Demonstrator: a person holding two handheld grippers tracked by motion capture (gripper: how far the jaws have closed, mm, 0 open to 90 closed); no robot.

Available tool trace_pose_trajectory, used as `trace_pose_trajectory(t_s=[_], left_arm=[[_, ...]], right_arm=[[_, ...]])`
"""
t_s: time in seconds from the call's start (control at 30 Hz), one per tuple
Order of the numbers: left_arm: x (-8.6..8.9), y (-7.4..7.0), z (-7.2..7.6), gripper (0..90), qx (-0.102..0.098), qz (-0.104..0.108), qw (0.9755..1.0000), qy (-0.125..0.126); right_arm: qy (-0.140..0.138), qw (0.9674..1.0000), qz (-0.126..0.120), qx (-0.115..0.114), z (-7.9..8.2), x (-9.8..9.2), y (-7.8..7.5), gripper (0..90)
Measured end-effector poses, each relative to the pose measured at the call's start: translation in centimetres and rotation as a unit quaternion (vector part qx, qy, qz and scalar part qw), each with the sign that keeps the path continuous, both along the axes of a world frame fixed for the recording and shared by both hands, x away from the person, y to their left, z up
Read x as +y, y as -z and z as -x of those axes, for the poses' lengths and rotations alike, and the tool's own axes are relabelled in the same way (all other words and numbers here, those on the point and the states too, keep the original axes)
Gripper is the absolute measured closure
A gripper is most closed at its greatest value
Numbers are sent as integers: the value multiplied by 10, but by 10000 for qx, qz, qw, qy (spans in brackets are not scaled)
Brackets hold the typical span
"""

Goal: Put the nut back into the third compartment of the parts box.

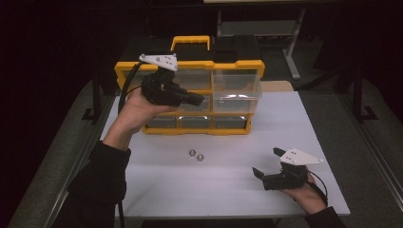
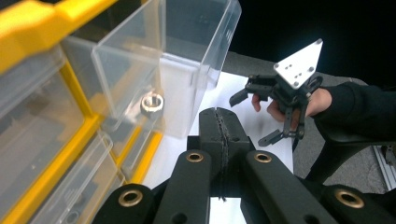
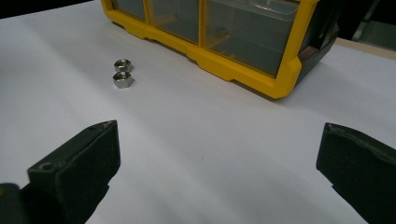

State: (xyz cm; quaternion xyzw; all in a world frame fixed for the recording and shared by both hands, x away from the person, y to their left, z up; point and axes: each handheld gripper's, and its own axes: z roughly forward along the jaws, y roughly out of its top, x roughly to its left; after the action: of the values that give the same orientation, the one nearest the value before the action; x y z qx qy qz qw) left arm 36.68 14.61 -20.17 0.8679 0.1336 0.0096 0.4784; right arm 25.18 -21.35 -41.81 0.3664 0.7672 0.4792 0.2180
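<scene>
The white table (image 1: 228, 190) is seen spread under everything in the high view, dark room and grey floor around it. At its far side the yellow organiser (image 1: 190, 97) is stood, clear plastic drawers in a yellow frame, a handle on top. One clear drawer (image 2: 177, 65) is pulled out just left of the left gripper (image 2: 223, 135); a metal nut (image 2: 152, 103) is seen inside it from the left gripper view, while the high view leaves it hidden. That gripper is held up against the organiser's front, its black jaws pressed together with nothing between. The right gripper (image 3: 219, 172) is rested near the table's front edge, jaws spread wide and empty. Ahead of it and to its left, two small hex nuts (image 3: 123, 73) are laid, apparently touching, steel-bright.
</scene>
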Motion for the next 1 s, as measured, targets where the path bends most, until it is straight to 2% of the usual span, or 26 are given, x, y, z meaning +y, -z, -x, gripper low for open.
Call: trace_pose_trajectory(t_s=[0.27, 0.47, 0.83, 1.0], left_arm=[[3, 21, 3, 847, -37, -88, 9999, -116], [7, 34, 4, 730, -61, -139, 9996, -237], [17, 70, 2, 534, -68, -224, 9987, -452], [20, 84, 1, 485, -26, -240, 9984, -505]], right_arm=[[2, 10000, -1, 14, 0, 0, 0, 0], [11, 10000, -7, -7, 0, -1, 0, 0], [6, 10000, 1, 5, 0, 0, 0, 0], [8, 10000, 6, 14, 0, 0, 0, 0]])
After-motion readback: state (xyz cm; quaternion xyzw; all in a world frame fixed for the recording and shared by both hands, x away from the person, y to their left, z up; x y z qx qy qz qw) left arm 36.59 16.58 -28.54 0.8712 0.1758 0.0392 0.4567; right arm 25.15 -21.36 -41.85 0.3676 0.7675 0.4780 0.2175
